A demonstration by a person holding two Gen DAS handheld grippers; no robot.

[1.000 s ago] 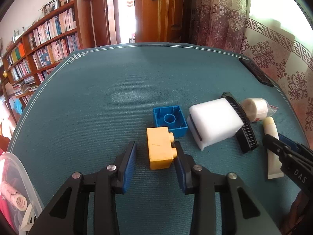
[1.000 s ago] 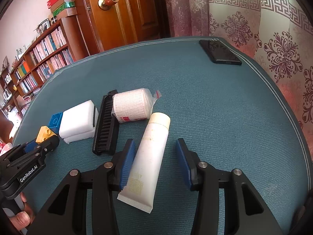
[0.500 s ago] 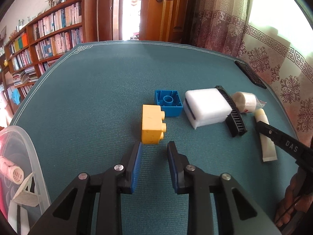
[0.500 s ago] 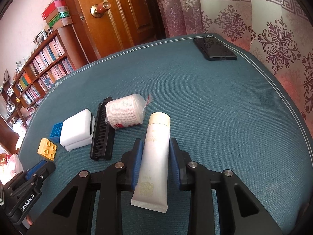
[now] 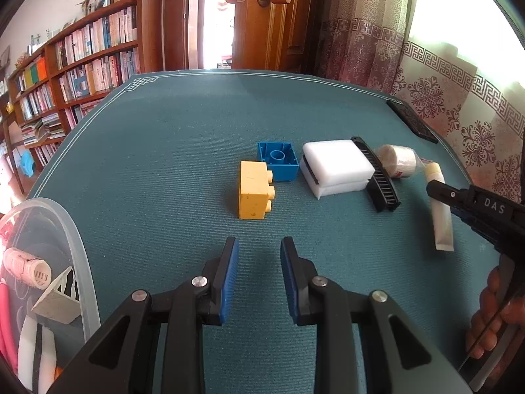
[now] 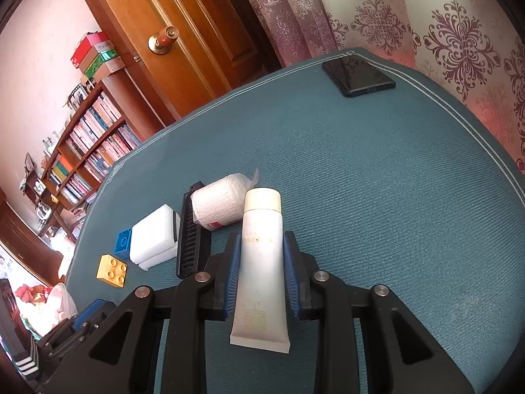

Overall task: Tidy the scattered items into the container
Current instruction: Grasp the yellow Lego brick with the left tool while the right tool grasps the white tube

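On the teal tabletop (image 5: 164,151) the right hand-held gripper (image 6: 261,277) is clamped on the white cream tube (image 6: 261,262), so lifting it toward the clear container (image 5: 78,239) at nine o'clock comes next, while the left hand-held gripper (image 5: 257,279), partly open and empty, hangs short of the yellow brick (image 5: 254,193).

A bench (image 5: 164,151) covered in teal cloth. On it lie a yellow brick (image 5: 254,193), a blue brick (image 5: 278,161), a white sponge (image 5: 338,167), a black comb (image 5: 377,174), a bandage roll (image 5: 398,161), and a phone (image 6: 357,75) near the far edge.
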